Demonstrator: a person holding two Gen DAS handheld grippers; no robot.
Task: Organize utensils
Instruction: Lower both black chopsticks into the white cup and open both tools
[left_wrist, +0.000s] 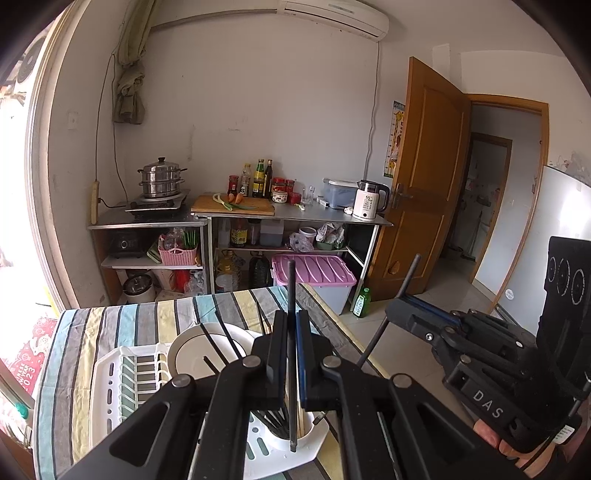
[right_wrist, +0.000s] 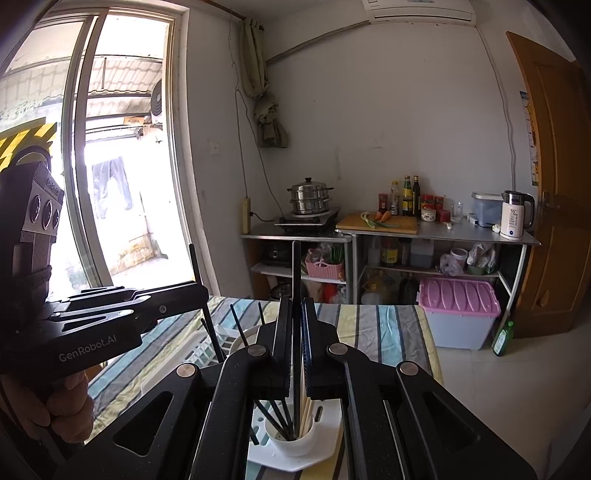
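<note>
Chopsticks are what we are sorting here, and each pair of tongs is clamped on a single black one above the white utensil cup (right_wrist: 295, 439) at the near corner of the white drying rack (left_wrist: 114, 384). Our left tongs (left_wrist: 292, 354) are closed tight on a black chopstick (left_wrist: 291, 295) that stands upright, its lower end reaching down to the rim of the cup (left_wrist: 295, 439). Our right tongs (right_wrist: 296, 347) likewise pinch a second black chopstick (right_wrist: 296, 273), held upright with its lower end down inside the cup. In the cup already stand several black chopsticks (right_wrist: 275, 421), leaning left, and a few pale wooden ones (right_wrist: 304, 413) against the right wall. From the left wrist view, the right tongs (left_wrist: 397, 308) appear to the right of the cup with their chopstick tilted; from the right wrist view, the left tongs (right_wrist: 201, 291) appear to the left of it. A white plate (left_wrist: 199, 350) with a dark rim stands in the rack just beyond the cup. The rack sits on a bench covered by a striped cloth (left_wrist: 147, 314). Well beyond the cup, against the far wall, a steel counter (left_wrist: 325, 216) carries a cutting board (left_wrist: 236, 206) and a white kettle (left_wrist: 369, 201).
</note>
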